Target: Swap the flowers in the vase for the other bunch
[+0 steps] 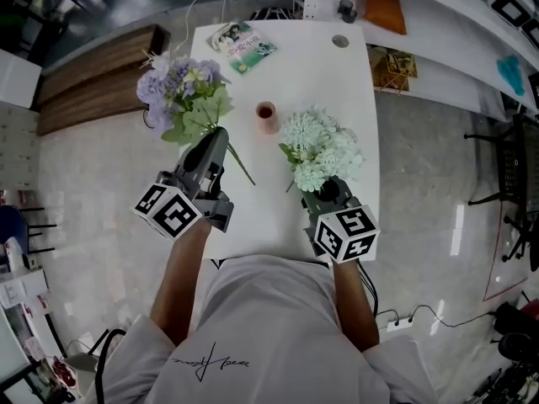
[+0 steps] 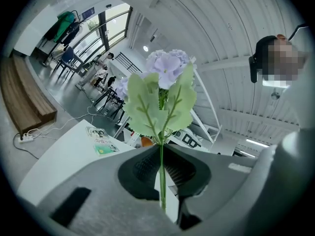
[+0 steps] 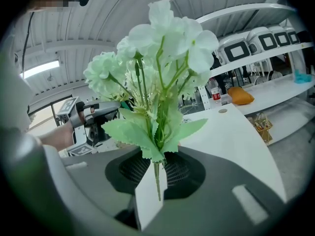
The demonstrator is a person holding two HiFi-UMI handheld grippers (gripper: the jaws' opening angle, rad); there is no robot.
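A small pink vase (image 1: 267, 116) stands empty in the middle of the white table (image 1: 349, 82). My left gripper (image 1: 217, 139) is shut on the stem of the purple bunch (image 1: 178, 91), held above the table's left edge; in the left gripper view its purple blooms (image 2: 166, 70) rise upright from the left gripper (image 2: 162, 157). My right gripper (image 1: 328, 185) is shut on the stems of the white-green bunch (image 1: 318, 150), to the right of the vase. In the right gripper view those white-green flowers (image 3: 157, 53) stand up from the right gripper (image 3: 156, 167).
A booklet (image 1: 242, 47) lies at the table's far left corner and a round cable hole (image 1: 340, 40) at its far right. A wooden bench (image 1: 93, 82) stands left of the table. Shelves (image 1: 438, 23) with an orange item run along the right.
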